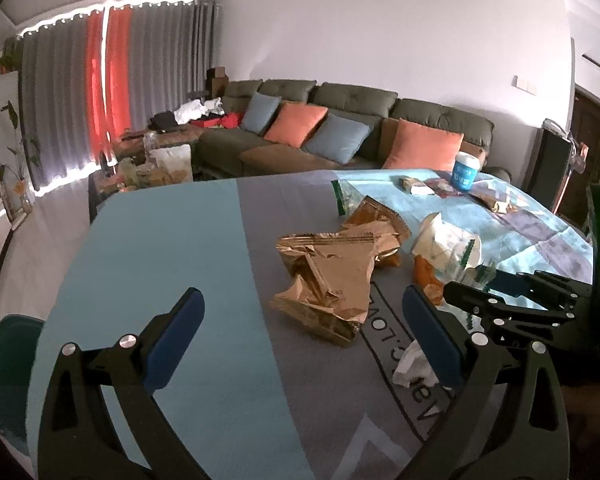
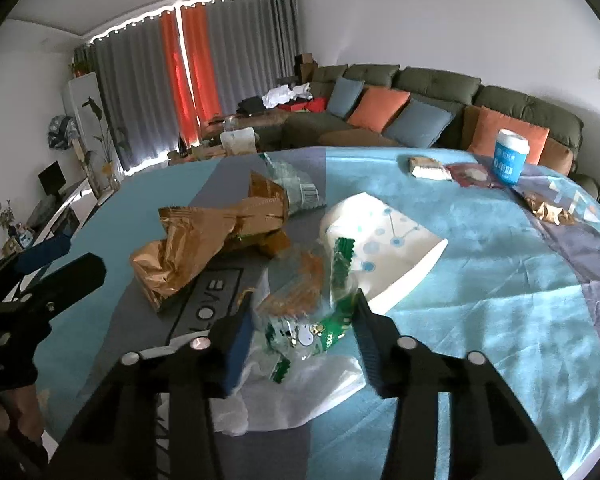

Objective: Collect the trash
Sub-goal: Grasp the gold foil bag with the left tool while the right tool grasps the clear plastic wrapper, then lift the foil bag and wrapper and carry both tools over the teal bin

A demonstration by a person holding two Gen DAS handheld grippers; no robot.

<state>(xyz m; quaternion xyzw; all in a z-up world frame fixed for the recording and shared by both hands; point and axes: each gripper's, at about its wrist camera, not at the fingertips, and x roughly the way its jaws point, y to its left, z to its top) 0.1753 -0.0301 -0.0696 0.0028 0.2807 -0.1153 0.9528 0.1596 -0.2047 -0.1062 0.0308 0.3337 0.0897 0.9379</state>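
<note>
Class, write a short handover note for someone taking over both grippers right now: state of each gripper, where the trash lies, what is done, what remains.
Left gripper: open, empty, hovering short of the gold wrappers.
Right gripper: jaws part closed on either side of the clear green-printed wrapper; whether the pads press it cannot be told.
On the tablecloth: gold wrappers mid-table, white paper carton beside them, white tissue under the right gripper, blue cup and small wrappers at the far edge.
Done: nothing visibly collected.
Left: grip the green-printed wrapper, then gather everything else. No bin in view.
</note>
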